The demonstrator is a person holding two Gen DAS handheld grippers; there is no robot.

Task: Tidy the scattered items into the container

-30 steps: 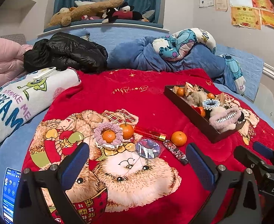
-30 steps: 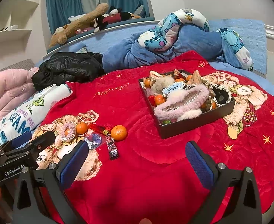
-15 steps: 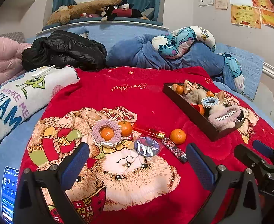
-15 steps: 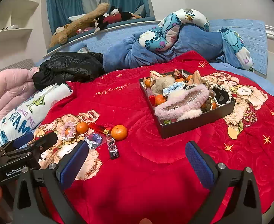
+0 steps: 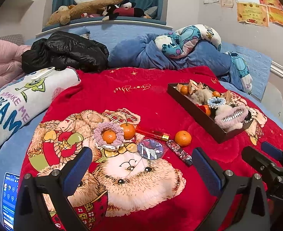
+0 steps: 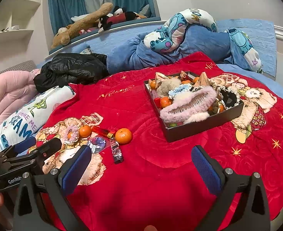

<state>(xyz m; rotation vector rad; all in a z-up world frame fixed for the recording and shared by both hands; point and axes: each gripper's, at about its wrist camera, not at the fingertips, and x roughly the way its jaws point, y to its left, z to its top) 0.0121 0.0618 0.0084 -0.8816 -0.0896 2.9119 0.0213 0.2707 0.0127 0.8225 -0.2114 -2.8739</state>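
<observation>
On the near bed, both my fingers spread, I should straddle the lone tangerine [image 5: 182, 138] squarely before carrying it right to the box [image 5: 199, 113].

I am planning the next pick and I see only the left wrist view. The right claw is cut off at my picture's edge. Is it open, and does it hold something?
Observer: The right claw is open, with nothing between its fingers; under it is only the red blanket.
Operator: Thank you. What lies behind the pink furry clip in the box?
Observer: A black scrunchie with a pale lace edge, against the box's right wall.
</observation>
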